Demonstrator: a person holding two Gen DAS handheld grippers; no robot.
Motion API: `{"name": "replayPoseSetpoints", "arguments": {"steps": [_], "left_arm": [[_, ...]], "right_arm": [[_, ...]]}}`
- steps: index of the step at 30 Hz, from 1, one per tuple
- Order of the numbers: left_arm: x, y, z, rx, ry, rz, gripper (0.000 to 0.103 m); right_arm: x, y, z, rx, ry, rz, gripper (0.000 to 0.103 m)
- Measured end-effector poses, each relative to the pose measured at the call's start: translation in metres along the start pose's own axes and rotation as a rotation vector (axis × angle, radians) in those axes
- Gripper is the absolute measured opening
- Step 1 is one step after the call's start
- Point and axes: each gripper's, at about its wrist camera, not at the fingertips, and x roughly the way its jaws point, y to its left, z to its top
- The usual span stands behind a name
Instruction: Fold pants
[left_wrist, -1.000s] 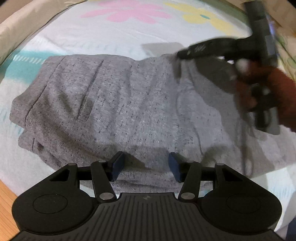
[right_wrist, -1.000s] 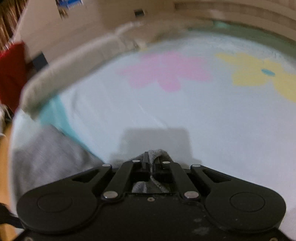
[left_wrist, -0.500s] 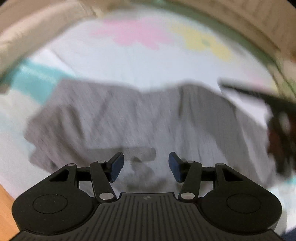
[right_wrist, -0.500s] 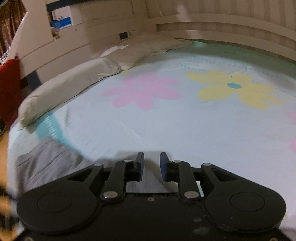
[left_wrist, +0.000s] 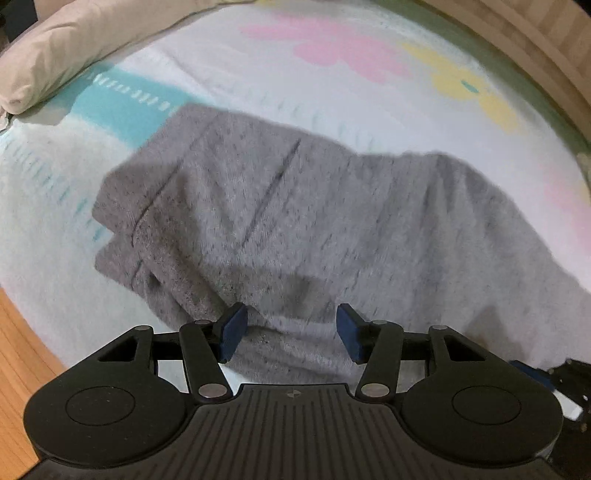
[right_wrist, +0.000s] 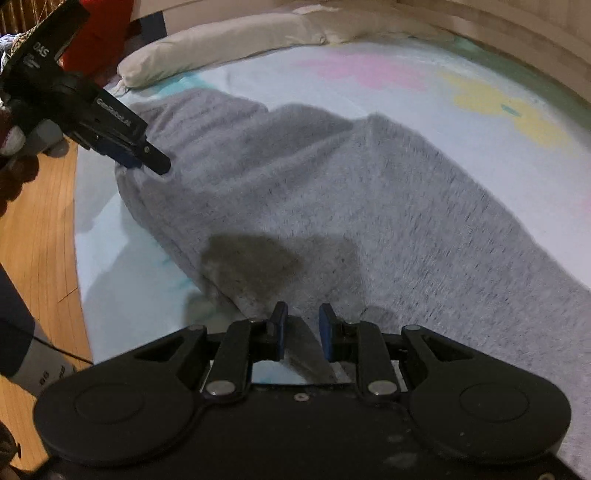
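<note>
Since the earlier frame the right gripper has let go of the grey cloth it pinched and swung back over the near side of the pants; its jaws have just been opening and now stand narrowly apart with nothing clamped, cloth only lying beneath them. At the bottom of the left wrist view, the left gripper hangs with jaws about half open above the pants' near folded edge, gripping nothing. Grey pants lie folded across the middle of both views on a flowered bedsheet. Wooden floor shows at lower left. Farther off, a cream pillow lies along the upper left, and a wooden bed frame curves at upper right.
</note>
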Motion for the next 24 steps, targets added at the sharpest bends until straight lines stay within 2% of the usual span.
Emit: {"name": "replayPoseSetpoints", "arguments": {"steps": [4, 7, 11, 14, 16, 19, 24], "left_arm": [[-0.026, 0.003, 0.026, -0.005, -0.132, 0.03, 0.051], [-0.038, 0.009, 0.05, -0.018, -0.203, 0.009, 0.052], [-0.029, 0.018, 0.07, 0.015, -0.195, -0.024, 0.053], [-0.019, 0.025, 0.071, 0.039, -0.163, 0.035, 0.053], [-0.023, 0.033, 0.073, 0.055, -0.159, 0.05, 0.053], [-0.029, 0.05, 0.075, 0.016, -0.17, 0.063, 0.053], [-0.028, 0.066, 0.075, -0.046, -0.148, 0.019, 0.053]], "right_arm": [[-0.019, 0.016, 0.022, -0.048, -0.145, -0.015, 0.022], [-0.018, 0.032, 0.046, -0.065, -0.205, 0.022, 0.022], [-0.003, 0.063, 0.065, -0.099, -0.252, 0.072, 0.023], [0.012, 0.089, 0.073, -0.112, -0.263, 0.122, 0.027], [0.022, 0.106, 0.077, -0.135, -0.269, 0.149, 0.029], [0.041, 0.131, 0.079, -0.184, -0.271, 0.172, 0.032], [0.066, 0.165, 0.08, -0.313, -0.269, 0.157, 0.034]]}}
